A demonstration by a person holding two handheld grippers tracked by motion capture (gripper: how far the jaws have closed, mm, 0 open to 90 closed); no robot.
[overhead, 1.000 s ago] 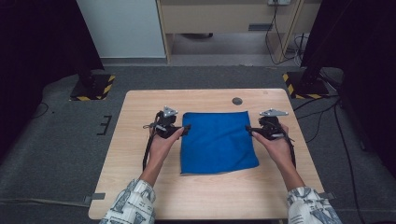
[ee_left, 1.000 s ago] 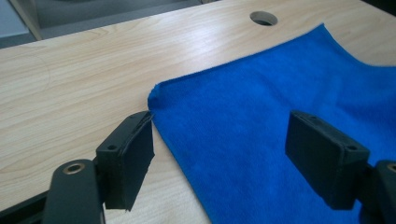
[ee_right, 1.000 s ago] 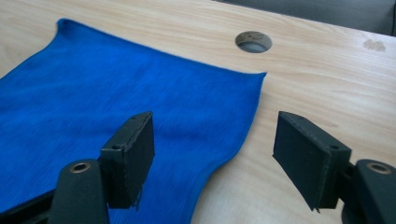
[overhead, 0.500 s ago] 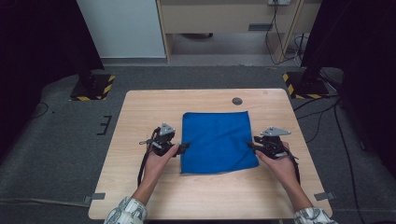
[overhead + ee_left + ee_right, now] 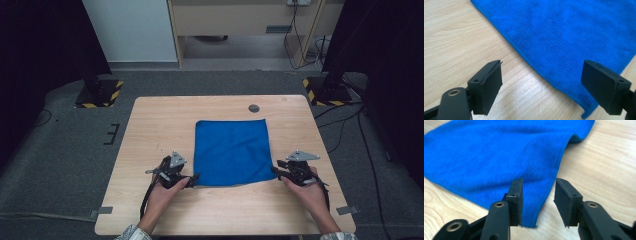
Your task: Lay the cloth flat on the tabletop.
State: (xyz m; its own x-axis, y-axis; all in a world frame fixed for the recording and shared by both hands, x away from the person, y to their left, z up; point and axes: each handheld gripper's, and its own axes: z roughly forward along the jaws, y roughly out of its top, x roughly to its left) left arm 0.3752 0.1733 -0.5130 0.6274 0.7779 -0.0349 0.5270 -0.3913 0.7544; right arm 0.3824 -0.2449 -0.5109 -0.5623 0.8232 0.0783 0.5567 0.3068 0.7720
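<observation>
Blue cloth (image 5: 231, 152) lying flat on the wooden table (image 5: 150, 125), a little to 3 o'clock of the tabletop's middle, small dark disc (image 5: 254, 108) just beyond its far edge at 12 o'clock. Left gripper (image 5: 192, 180) down at the cloth's 7 o'clock corner, jaws spread wide and released, near corner (image 5: 587, 113) lying between them on the wood but not pinched. Right gripper (image 5: 274, 170) at the 5 o'clock corner, jaws having just been closing to a narrower gap; near corner (image 5: 529, 222) low between them, pads not yet pressing, so nothing grasped.

Step in hand, by the look of it: lining up on the two near corners for a pick-up, likely to fold the cloth away toward 12 o'clock.

Next move calls for: dropping both sets of tips onto the wood, sliding one pad under each corner, clenching on the hem, then lifting both corners evenly to avoid skewing the fold.
</observation>
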